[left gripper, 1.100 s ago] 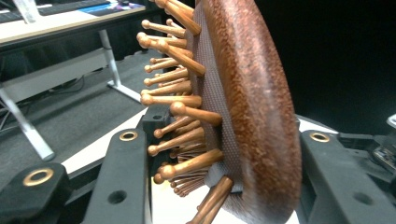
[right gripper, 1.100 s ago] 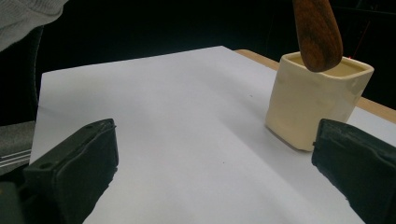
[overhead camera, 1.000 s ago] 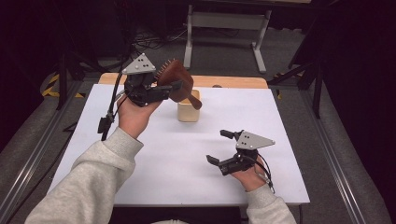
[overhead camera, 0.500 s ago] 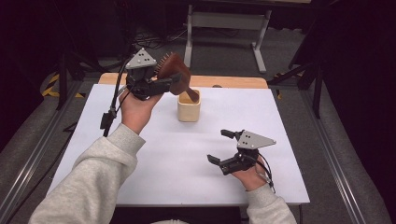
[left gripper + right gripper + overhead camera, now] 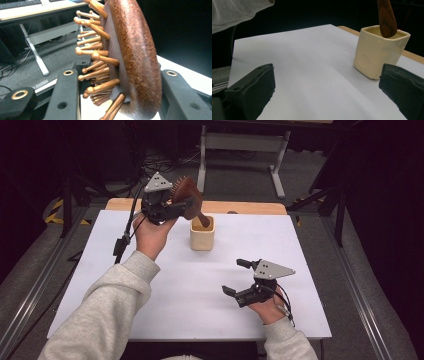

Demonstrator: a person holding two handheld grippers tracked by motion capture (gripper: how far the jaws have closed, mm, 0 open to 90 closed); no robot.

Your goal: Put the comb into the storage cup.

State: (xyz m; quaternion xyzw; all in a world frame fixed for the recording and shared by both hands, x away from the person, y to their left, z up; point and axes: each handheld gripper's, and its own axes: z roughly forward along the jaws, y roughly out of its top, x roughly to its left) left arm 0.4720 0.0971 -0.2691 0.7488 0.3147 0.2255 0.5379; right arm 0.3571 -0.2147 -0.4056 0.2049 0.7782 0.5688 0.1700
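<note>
Your left gripper (image 5: 176, 209) squeezes the wooden hairbrush (image 5: 187, 196), handle in the cream cup (image 5: 202, 234) near the table's (image 5: 150, 290) far edge; your right gripper (image 5: 239, 277) gapes wide, holding nothing.

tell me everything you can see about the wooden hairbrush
The hairbrush looks like dark reddish-brown wood, with an oval head, a dark mesh pad and round-tipped wooden pins. The left gripper is shut on its head, holding it tilted above the table. Its handle slants down with the tip inside the mouth of the cream square cup.
</note>
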